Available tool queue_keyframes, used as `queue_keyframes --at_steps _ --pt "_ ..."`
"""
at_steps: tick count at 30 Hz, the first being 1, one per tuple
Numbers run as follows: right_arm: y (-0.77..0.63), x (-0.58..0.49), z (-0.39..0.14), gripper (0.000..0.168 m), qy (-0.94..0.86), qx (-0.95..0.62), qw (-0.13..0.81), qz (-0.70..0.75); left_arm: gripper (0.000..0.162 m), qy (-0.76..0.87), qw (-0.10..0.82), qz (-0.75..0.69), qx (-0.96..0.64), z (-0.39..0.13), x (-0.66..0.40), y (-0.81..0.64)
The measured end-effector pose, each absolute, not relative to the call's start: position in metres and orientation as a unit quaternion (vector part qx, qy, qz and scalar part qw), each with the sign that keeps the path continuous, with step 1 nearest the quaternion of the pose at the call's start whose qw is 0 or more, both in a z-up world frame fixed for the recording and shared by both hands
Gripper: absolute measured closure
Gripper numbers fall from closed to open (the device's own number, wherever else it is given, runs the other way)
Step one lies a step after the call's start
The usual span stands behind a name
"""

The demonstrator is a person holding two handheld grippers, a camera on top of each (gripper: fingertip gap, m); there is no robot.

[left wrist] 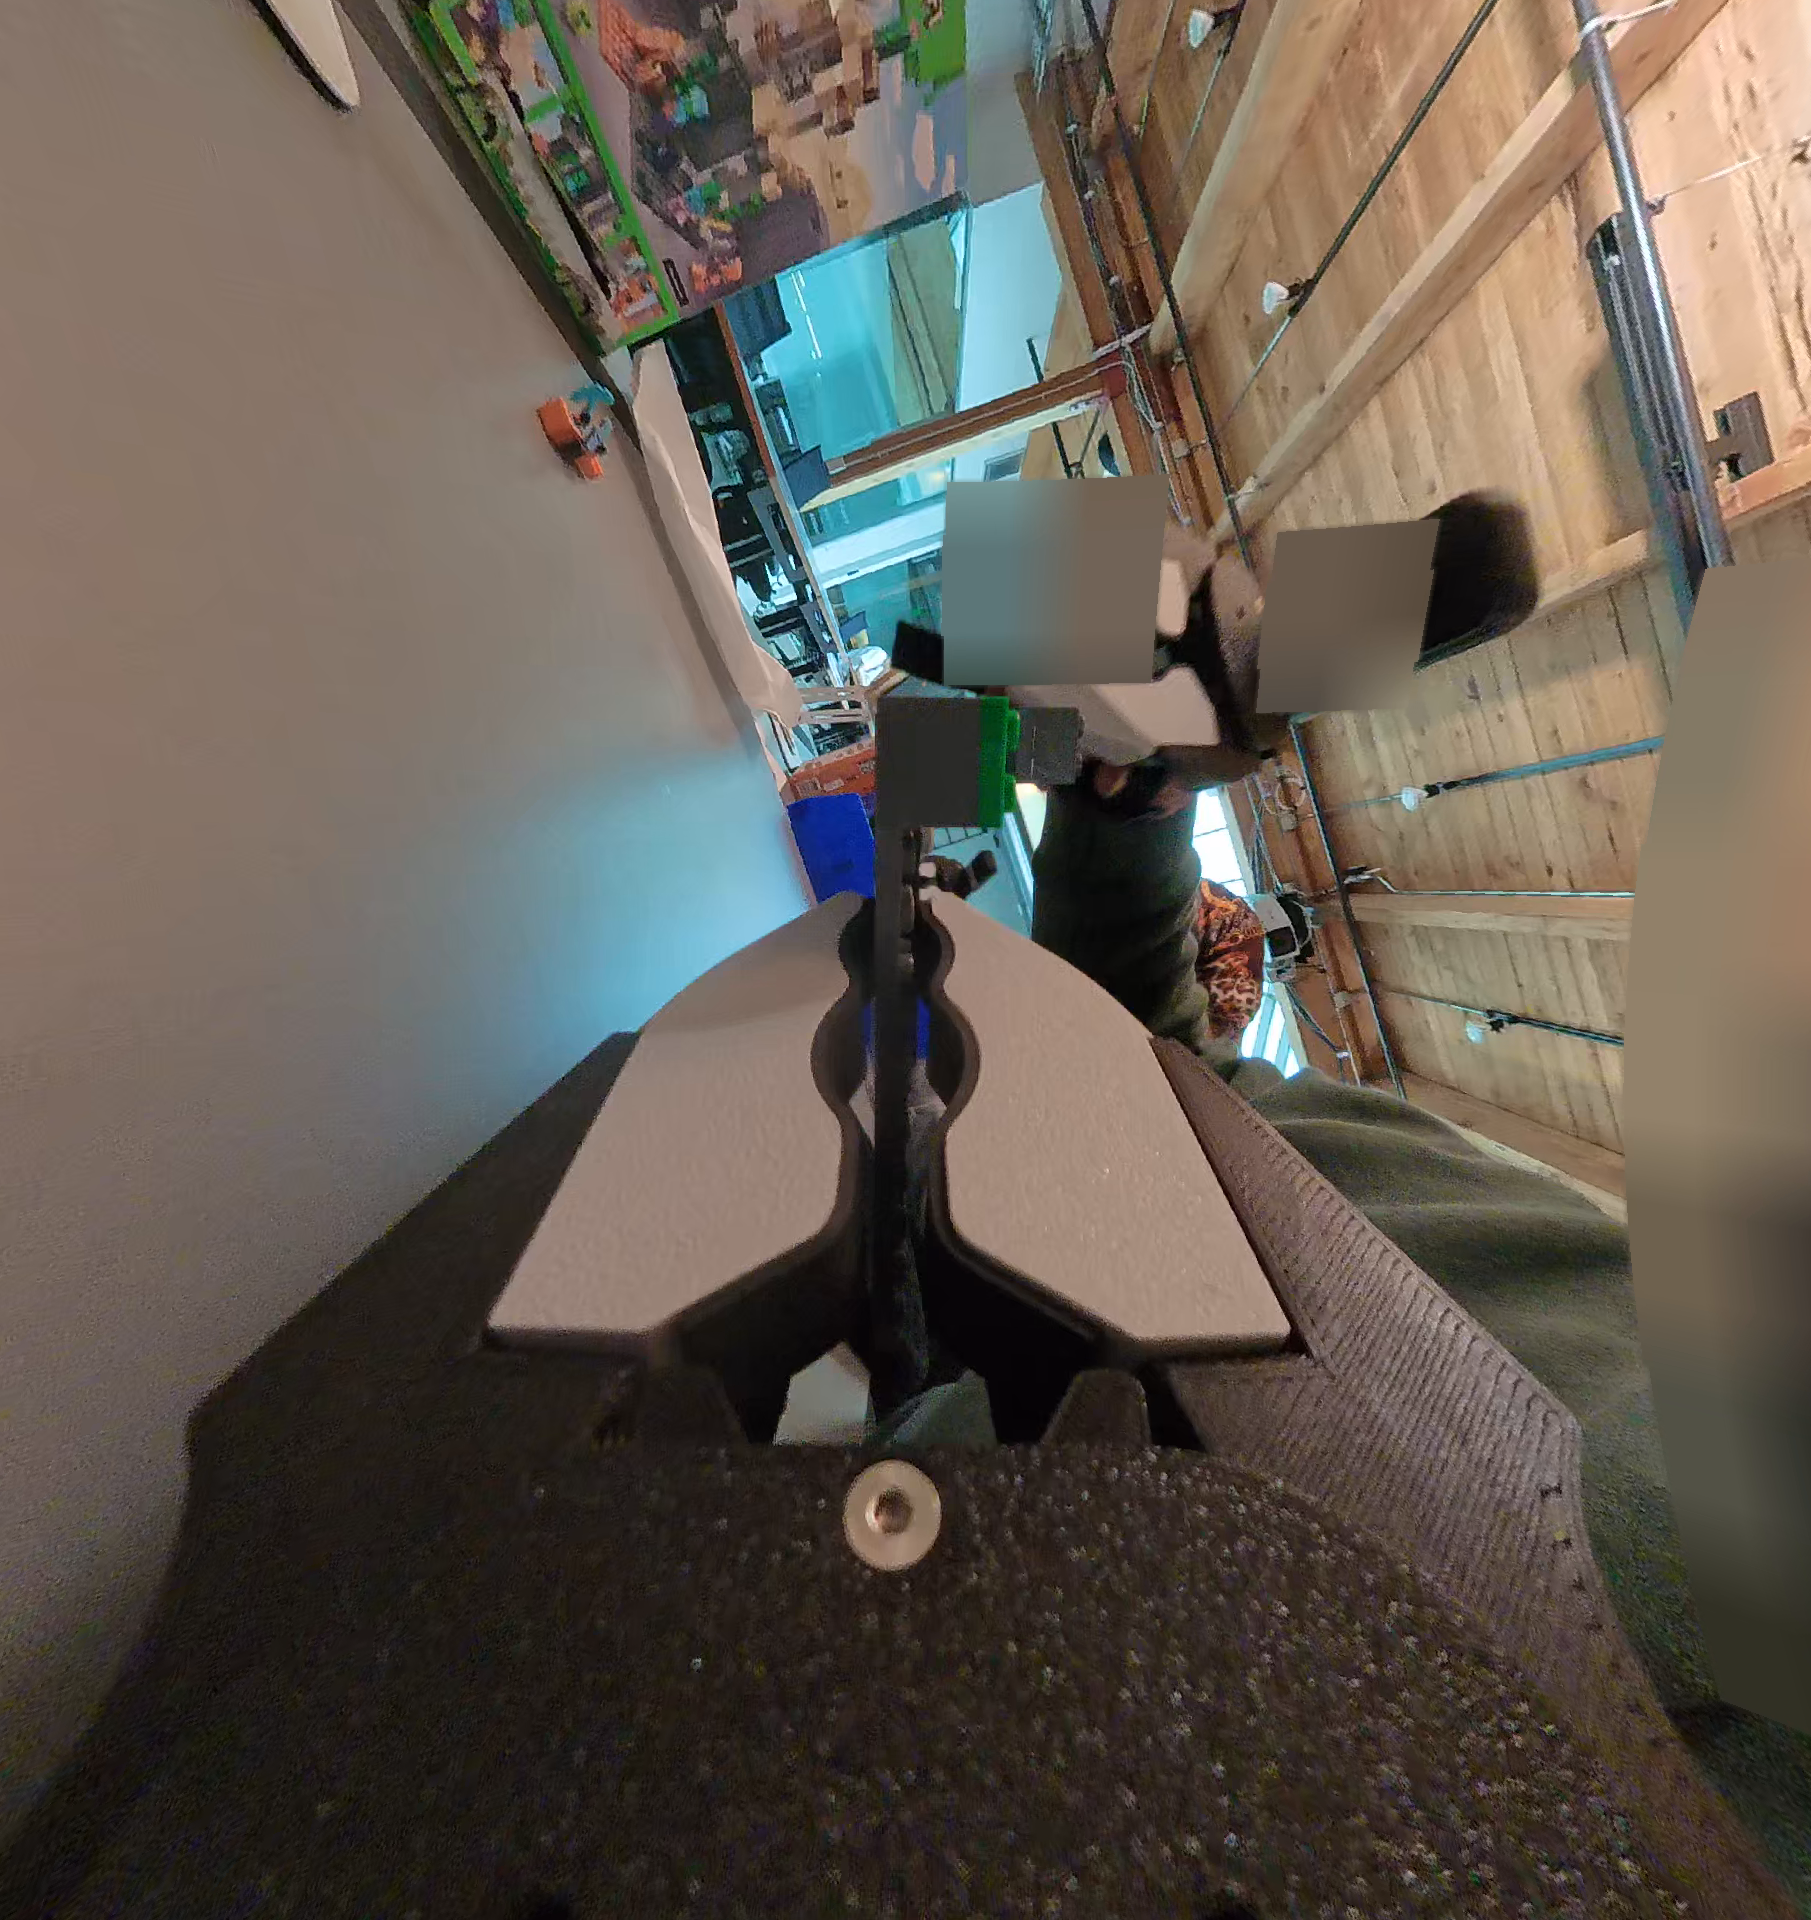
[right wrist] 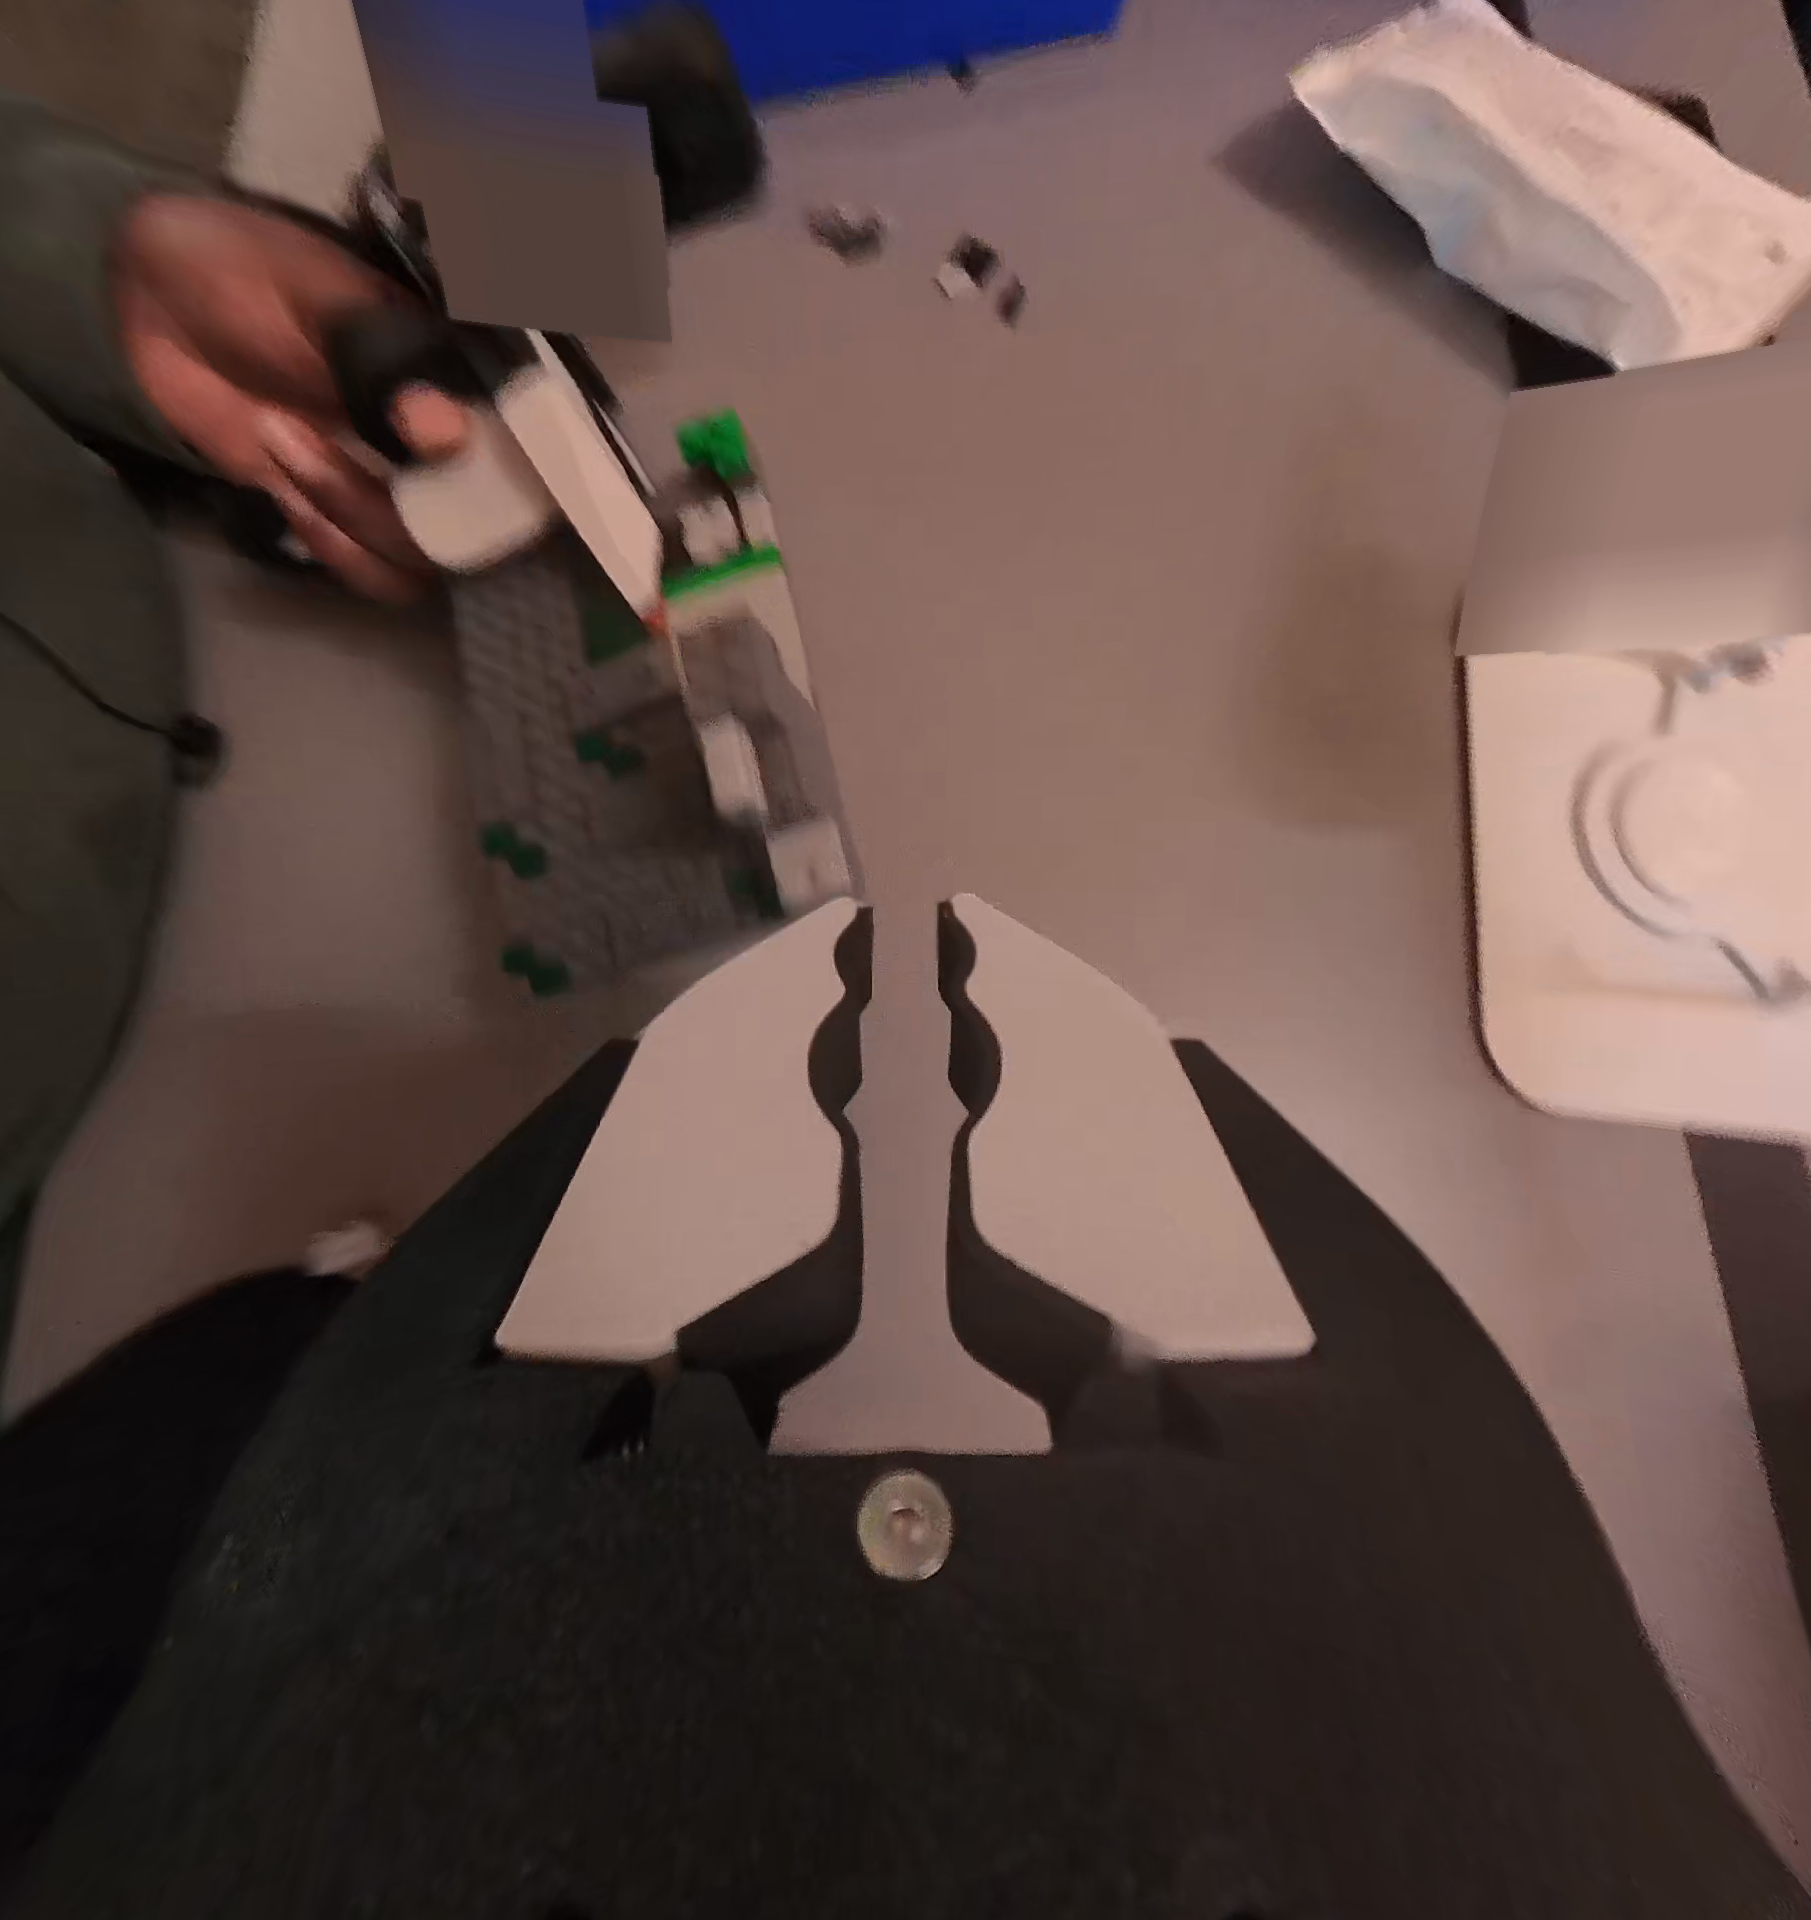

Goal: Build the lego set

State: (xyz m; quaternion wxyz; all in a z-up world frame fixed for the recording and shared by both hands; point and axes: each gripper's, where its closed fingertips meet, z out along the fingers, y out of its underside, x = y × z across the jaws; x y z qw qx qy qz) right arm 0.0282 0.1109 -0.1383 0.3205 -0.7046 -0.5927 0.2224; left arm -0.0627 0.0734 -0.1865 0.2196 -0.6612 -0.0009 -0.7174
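**Left gripper holds the build on edge; right gripper empty above the tabletop**

My left gripper is clamped on the thin edge of the grey studded Lego baseplate with its grey, white and green brick walls. In the left wrist view that plate runs edge-on between the fingers, with a grey and green block section standing off it. I judge the plate is held tilted up off the pale grey tabletop so that one face is open to the other tool; whether its lower edge still touches the surface I cannot tell, as the right wrist view is blurred.

My right gripper hangs over bare tabletop just beside the build, its fingers slightly apart with nothing between them. I take this as a gap between placements: a piece must be fetched before anything more is added.

Supply noted:
- Small loose grey and dark pieces lie toward the far edge.
- A crumpled white paper bag sits at the far right corner.
- A white moulded tray rests at the right edge.
- The printed green Lego set box and a small orange and teal figure show in the left wrist view, well apart from the build.

Risk: an edge grip on a thin plate may let it pivot under pressing force.
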Motion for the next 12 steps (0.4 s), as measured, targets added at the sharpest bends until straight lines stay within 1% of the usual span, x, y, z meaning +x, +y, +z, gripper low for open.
queue_keyframes --at_steps 1,6,8,12 --pt "0.112 0.041 -0.146 0.157 -0.588 -0.716 0.318 0.201 0.156 -0.002 0.223 -0.716 -0.661 -0.186 -0.065 0.074" --pt "0.049 0.08 -0.205 0.157 -0.575 -0.752 0.246 0.206 0.156 -0.004 0.227 -0.718 -0.659 -0.185 -0.071 0.074" --pt "0.014 0.084 -0.221 0.157 -0.58 -0.752 0.227 0.216 0.156 0.001 0.227 -0.715 -0.661 -0.185 -0.071 0.074" --pt "-0.041 0.064 -0.231 0.152 -0.583 -0.742 0.24 0.229 0.156 0.002 0.235 -0.714 -0.66 -0.181 -0.071 0.075"
